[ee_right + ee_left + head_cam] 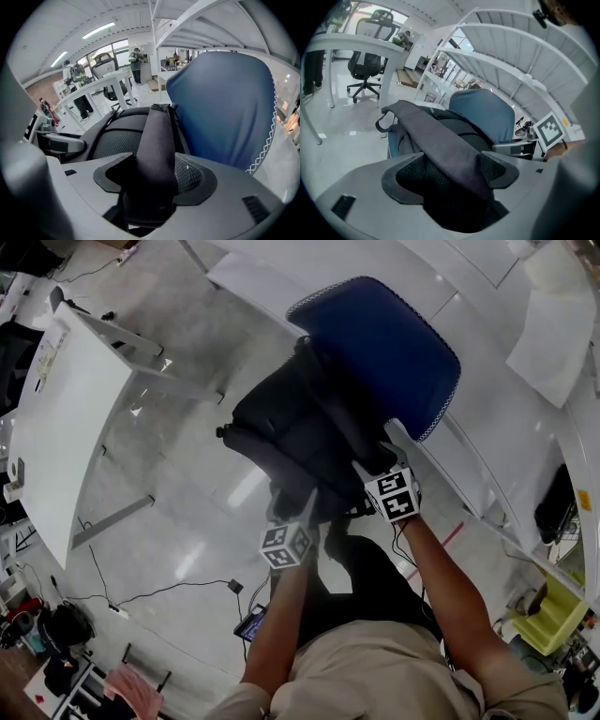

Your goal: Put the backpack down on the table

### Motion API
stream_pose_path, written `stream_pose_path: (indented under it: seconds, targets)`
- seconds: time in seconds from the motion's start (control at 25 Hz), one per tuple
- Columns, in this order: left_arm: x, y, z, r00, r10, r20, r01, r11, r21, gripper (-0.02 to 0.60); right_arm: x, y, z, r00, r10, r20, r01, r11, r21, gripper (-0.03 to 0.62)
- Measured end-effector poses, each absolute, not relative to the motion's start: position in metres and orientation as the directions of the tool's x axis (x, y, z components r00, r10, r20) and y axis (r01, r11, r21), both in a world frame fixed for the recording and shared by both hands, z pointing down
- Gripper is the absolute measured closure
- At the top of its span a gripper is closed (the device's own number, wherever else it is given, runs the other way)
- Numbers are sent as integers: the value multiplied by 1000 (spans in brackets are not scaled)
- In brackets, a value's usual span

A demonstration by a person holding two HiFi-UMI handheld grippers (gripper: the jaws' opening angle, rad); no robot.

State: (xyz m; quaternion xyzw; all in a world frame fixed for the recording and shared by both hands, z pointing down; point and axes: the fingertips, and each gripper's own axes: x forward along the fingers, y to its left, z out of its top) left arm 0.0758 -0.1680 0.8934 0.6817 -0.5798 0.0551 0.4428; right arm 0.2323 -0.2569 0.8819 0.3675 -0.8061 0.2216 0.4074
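Your left gripper and right gripper gape wide, each astride a shoulder strap, seemingly ungripped. The backpack sits on the blue chair; lifting it to the table remains.

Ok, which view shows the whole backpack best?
Head view: the whole backpack shows from above, lying on the chair. The left gripper view shows one strap between open jaws with the rest behind; the right gripper view another strap and its mesh back.
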Motion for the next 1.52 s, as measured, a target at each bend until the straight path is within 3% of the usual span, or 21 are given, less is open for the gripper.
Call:
stream_pose_path:
  seconds: [0.08,0.12,0.2,0.32,0.44,0.68,0.84,1.52]
  targets:
    - [74,-168,882,315,-748,584,-861,33,508,232,229,-255,883,-396,-399,827,-774,630,-67,331]
    - [73,-169,872,313,-758,572,-872,10,490,307,228,-252,882,-393,-391,832,-771,633,-67,343]
    - [76,-174,848,323,-781,534,-884,-47,466,450,227,-247,876,-383,-395,835,-760,649,-41,444]
    - [89,-189,807,367,-814,450,-877,-143,458,521,220,-249,847,-414,-462,784,-733,680,13,512]
    - [91,-196,769,400,-843,360,-854,-199,481,529,211,-255,802,-492,-530,691,-720,694,20,520]
    - [53,-210,694,357,-916,182,-744,-162,648,534,182,-272,720,-607,-551,572,-675,738,-5,522]
    - [27,-217,639,330,-940,92,-764,-208,611,535,152,-286,667,-660,-558,503,-647,762,-4,522]
    - [-81,-200,495,117,-991,-65,-809,-133,573,537,32,-298,508,-784,-506,359,-534,845,26,523]
